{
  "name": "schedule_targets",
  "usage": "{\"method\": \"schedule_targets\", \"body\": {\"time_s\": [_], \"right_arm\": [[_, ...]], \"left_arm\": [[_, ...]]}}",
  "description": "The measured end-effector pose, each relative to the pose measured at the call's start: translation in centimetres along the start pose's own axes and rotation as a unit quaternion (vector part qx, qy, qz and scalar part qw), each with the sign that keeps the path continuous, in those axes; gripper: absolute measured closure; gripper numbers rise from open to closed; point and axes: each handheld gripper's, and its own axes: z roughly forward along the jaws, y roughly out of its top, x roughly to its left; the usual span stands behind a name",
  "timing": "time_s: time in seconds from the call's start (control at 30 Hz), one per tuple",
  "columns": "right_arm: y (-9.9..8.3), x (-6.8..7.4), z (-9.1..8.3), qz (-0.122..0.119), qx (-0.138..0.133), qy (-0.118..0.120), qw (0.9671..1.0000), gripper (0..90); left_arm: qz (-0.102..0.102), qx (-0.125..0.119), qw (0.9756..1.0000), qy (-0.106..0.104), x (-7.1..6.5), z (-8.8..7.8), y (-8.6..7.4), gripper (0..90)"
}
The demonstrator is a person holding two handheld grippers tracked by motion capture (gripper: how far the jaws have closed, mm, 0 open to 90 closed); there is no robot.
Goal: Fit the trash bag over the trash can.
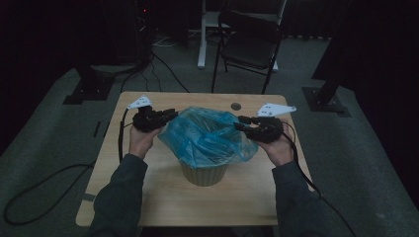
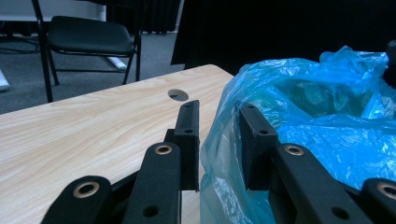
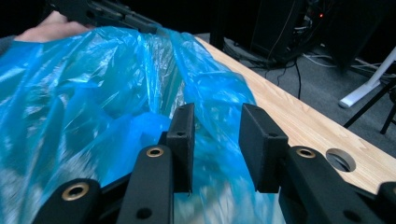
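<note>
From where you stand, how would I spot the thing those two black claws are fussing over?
Find the pale wooden table. Near its middle stands a ribbed beige bin, and billowing over its rim is the blue plastic bag. It is the one crinkly, see-through, bright-coloured thing there, flanked by the left gripper and right gripper.

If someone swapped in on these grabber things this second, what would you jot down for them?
Left gripper: jaws apart, bag edge between them, not pinched.
Right gripper: jaws apart over the bag's far side, nothing clamped.
Blue plastic bag sits in the ribbed bin at mid-table, its mouth puffed up and loose.
Done: bag is in the bin.
Left, probably: pull the rim down and fold it over the bin's edge.
</note>
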Motion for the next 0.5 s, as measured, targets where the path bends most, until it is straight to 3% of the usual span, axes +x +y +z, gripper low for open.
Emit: {"method": "schedule_targets", "body": {"time_s": [0.1,0.33,0.5], "right_arm": [[0.3,0.1,0.9,-0.007,0.010,0.002,0.9999,66.3],[1.0,-0.6,2.1,-0.003,0.021,-0.005,0.9998,88.9],[1.0,-1.5,2.6,0.014,0.026,-0.024,0.9993,90.0]], "left_arm": [[0.001,0.002,1.0000,-0.004,-0.1,0.3,0.0,72.5],[0.005,0.005,1.0000,-0.004,-0.3,0.7,0.5,73.7],[0.004,0.008,1.0000,-0.003,-0.3,0.9,0.5,76.5]]}}
